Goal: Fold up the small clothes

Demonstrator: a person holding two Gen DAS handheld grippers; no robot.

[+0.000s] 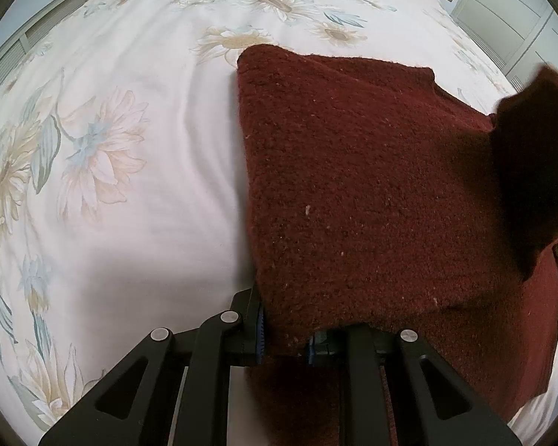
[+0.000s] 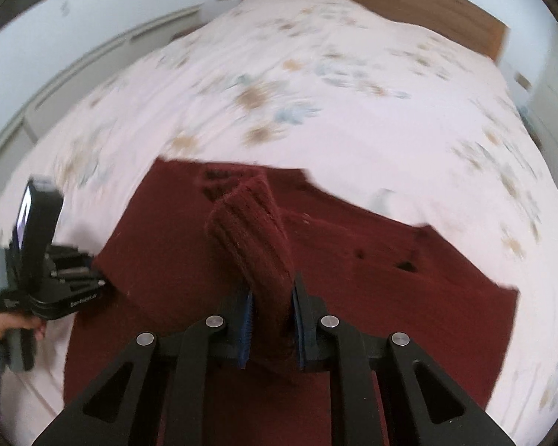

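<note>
A dark red knitted sweater point(image 1: 372, 186) lies spread on the floral bedspread point(image 1: 130, 148). My left gripper point(image 1: 284, 338) is shut on the sweater's near edge, the cloth draped over the right finger. My right gripper point(image 2: 269, 325) is shut on a ribbed cuff point(image 2: 253, 230) of the sweater point(image 2: 390, 297) and holds it raised above the body; the lifted cloth shows as a dark flap point(image 1: 532, 171) at the right of the left wrist view. The left gripper's body point(image 2: 37, 271) shows at the left of the right wrist view, touching the sweater's left edge.
The bed's wooden headboard point(image 2: 390, 3) is at the far end. White cupboards point(image 1: 509, 11) stand to the right of the bed, and a low white unit point(image 1: 29, 37) runs along the left wall. The right wrist view is motion-blurred.
</note>
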